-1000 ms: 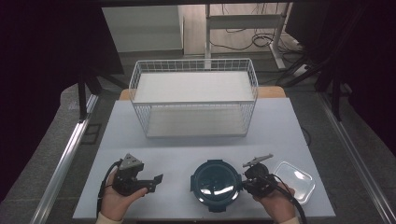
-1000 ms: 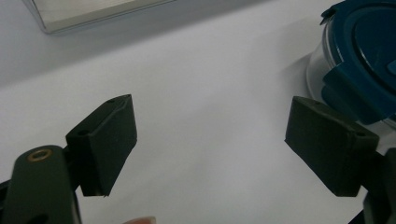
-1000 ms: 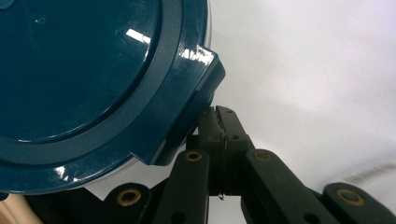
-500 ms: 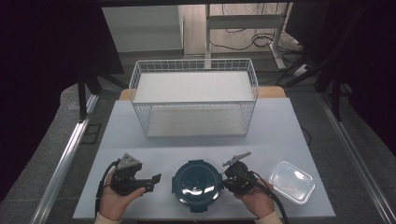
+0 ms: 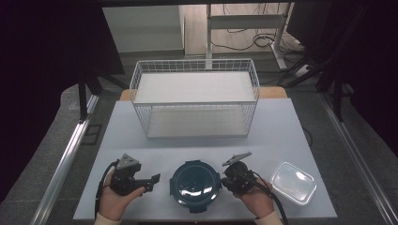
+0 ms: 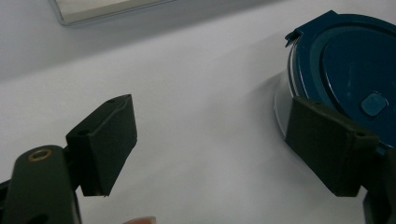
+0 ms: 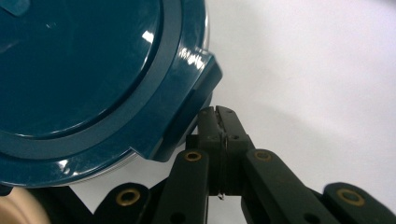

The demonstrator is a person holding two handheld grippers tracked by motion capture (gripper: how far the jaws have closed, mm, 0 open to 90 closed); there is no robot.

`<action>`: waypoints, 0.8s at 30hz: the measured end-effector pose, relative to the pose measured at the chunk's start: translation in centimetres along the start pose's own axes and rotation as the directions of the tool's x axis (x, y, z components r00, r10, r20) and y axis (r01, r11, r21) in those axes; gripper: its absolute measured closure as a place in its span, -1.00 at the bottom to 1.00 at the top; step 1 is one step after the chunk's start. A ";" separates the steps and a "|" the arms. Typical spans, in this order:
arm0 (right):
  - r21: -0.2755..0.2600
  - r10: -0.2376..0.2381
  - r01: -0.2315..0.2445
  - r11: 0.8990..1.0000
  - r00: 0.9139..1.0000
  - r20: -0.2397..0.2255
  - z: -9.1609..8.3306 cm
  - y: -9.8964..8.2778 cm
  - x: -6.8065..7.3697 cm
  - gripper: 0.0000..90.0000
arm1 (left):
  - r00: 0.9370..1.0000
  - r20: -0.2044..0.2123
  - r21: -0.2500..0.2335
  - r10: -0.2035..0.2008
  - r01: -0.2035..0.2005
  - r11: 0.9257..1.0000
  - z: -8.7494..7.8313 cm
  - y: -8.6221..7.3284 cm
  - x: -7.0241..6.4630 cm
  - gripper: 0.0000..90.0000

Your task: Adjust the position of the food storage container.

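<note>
While right gripper (image 7: 219, 122) jaws (closed) touch lid tab, blue container (image 5: 195, 183) lies between grippers.

This is looking like a lab or test room set up for recording, not a home. A pale work table (image 5: 281, 126) is standing on a grey carpeted floor (image 5: 51, 140), and black curtains (image 5: 51, 42) are hanging to the left and right of the table, closing it off. Beyond the table's far edge, cables (image 5: 244, 40) are lying loose around the white legs of a metal frame (image 5: 209, 28) (likely a desk or stand). An aluminium rail (image 5: 65, 164) is running along the table's left side.
</note>
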State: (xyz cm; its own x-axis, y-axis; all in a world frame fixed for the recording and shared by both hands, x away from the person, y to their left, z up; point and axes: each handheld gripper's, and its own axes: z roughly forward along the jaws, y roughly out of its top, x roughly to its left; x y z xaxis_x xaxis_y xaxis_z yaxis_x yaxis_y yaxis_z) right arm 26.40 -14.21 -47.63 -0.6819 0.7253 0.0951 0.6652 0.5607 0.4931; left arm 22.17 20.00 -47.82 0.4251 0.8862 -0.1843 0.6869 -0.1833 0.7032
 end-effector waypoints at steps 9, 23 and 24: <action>-0.208 0.020 -0.025 0.978 0.999 -0.026 -3.1 0.2 -2.3 0.58 | 1.000 -0.005 -0.055 -0.027 0.026 0.998 -0.6 0.0 0.5 -0.62; -0.357 0.050 -0.096 0.929 0.989 -0.136 -4.3 -0.1 -3.0 -0.54 | 0.999 0.017 -0.083 -0.051 0.053 0.995 -1.6 -0.1 1.2 -0.63; -0.357 0.048 -0.096 0.929 0.989 -0.142 -4.3 -0.1 -3.0 -0.55 | 0.998 0.020 -0.081 -0.053 0.054 0.995 -1.6 -0.1 1.1 -0.63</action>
State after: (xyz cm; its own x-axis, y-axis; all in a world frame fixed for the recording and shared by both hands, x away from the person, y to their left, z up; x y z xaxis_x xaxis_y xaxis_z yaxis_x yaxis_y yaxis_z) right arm 27.07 -18.16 -44.26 -0.6856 0.6873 0.2401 0.5750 0.3088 0.7577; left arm 21.66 21.68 -46.96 0.3996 0.8861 -0.2347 0.6592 -0.0998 0.7454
